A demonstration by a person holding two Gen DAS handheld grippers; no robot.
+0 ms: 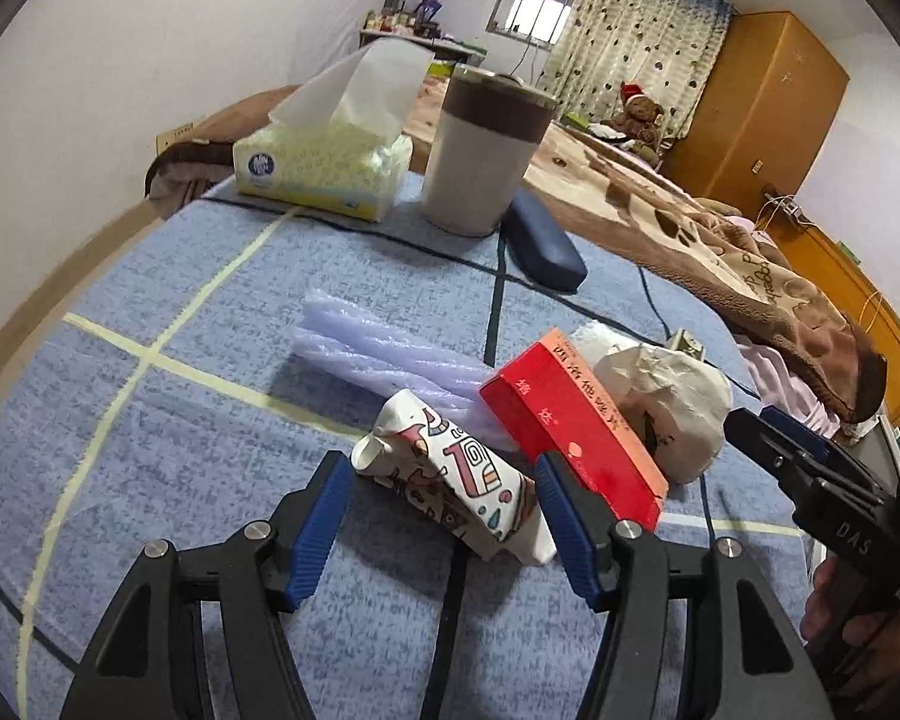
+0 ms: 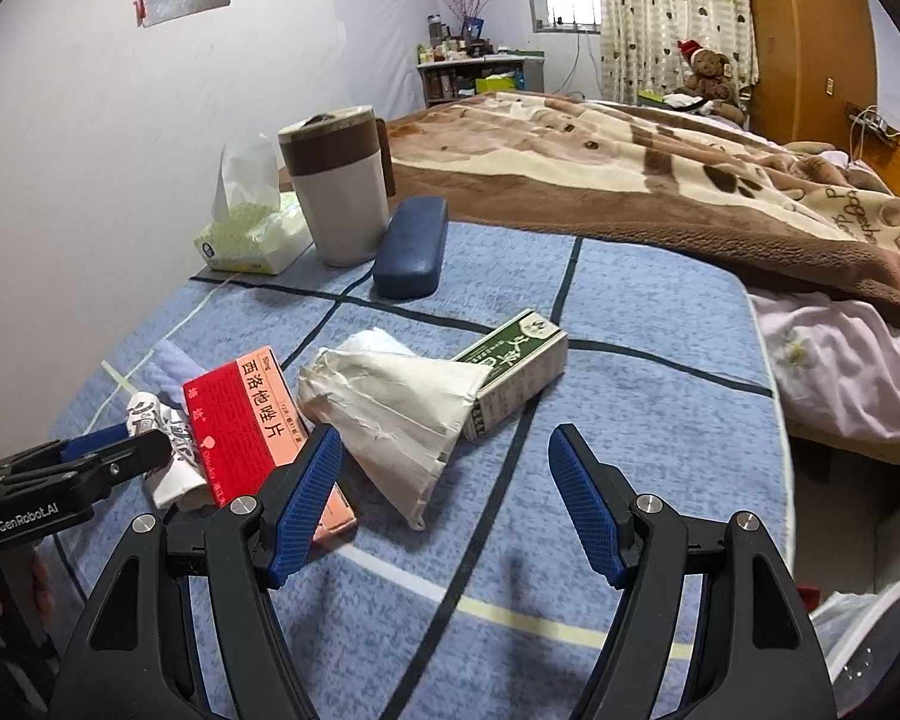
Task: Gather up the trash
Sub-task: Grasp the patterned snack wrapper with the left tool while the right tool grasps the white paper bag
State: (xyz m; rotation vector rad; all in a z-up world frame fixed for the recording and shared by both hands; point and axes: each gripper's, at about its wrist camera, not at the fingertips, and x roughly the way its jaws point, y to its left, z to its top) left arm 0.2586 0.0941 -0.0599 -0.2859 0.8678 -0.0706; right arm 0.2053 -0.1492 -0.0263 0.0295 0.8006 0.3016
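A crushed patterned paper cup (image 1: 450, 480) lies on the blue checked bed cover (image 1: 180, 420) between the fingers of my left gripper (image 1: 447, 492), which is open; its blue pads stand on either side without pressing. Beside the cup are a red medicine box (image 1: 570, 432), a crumpled white paper bag (image 1: 666, 402) and a folded purple plastic bag (image 1: 378, 348). My right gripper (image 2: 444, 444) is open above the near end of the white paper bag (image 2: 402, 414), holding nothing. A green box (image 2: 510, 372) lies behind that bag. The left gripper (image 2: 144, 444) shows at the left edge.
At the back stand a tissue pack (image 1: 324, 162), a grey and brown lidded mug (image 1: 480, 162) and a dark blue glasses case (image 1: 546, 246). A brown blanket (image 2: 630, 180) covers the bed beyond. The mattress edge runs along the right, with a bag-lined bin (image 2: 870, 630) below it.
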